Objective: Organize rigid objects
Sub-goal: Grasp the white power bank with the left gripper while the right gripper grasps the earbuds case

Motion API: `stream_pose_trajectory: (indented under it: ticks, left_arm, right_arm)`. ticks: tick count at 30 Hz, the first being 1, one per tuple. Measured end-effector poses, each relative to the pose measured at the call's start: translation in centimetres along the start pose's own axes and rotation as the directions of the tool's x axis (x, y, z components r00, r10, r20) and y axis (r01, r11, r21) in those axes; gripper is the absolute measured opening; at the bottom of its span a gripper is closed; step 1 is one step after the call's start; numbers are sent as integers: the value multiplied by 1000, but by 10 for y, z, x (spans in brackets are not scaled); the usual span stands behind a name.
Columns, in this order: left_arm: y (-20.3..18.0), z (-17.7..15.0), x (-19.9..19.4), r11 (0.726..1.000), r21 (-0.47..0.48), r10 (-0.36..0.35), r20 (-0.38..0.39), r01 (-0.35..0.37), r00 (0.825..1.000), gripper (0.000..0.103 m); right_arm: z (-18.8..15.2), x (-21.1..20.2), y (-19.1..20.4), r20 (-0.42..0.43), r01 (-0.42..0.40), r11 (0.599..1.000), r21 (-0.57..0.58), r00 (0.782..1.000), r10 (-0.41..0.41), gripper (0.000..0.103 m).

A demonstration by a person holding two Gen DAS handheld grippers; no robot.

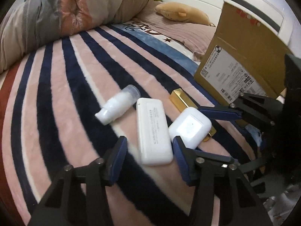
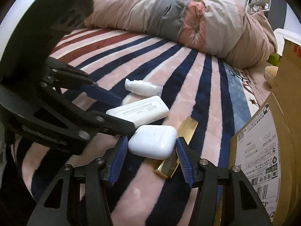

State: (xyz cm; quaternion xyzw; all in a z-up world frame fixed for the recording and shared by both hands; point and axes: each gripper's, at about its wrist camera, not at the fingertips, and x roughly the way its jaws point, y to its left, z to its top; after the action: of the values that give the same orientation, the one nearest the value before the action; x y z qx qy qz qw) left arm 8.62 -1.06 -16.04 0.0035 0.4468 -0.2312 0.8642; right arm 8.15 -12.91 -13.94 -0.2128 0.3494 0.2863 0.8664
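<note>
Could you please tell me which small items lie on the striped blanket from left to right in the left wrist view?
White pump bottle with a clear cap → flat white rectangular plastic case with printed text → rounded white earbud case, which lies partly on a shiny gold bar → brown cardboard box with a shipping label.

A flat white rectangular case [image 2: 138, 111] lying on the striped blanket [image 2: 188, 79] carried the printed brand "KATO-KATO", followed by small lines too fine to read. A white shipping label [image 2: 257, 150] stuck on the cardboard box [image 1: 242, 43] showed a QR code, barcodes, Chinese characters and the digits "1340". Dark cursive lettering and a star were printed on the blanket's blue band [image 1: 150, 35], not legible.
</note>
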Motion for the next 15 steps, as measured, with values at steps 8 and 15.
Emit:
stream_pose_trajectory:
  ticks: [8, 15]
  left_arm:
    - [3, -7, -7, 1000, -20, 0, 8, 0, 1000, 33]
    - [10, -34, -37, 999, -28, 45, -21, -46, 999, 33]
  right_arm:
    - [1, -14, -9, -10, -43, 999, 34, 999, 43, 27]
    - [-2, -11, -4, -45, -182, 979, 94, 981, 187, 29]
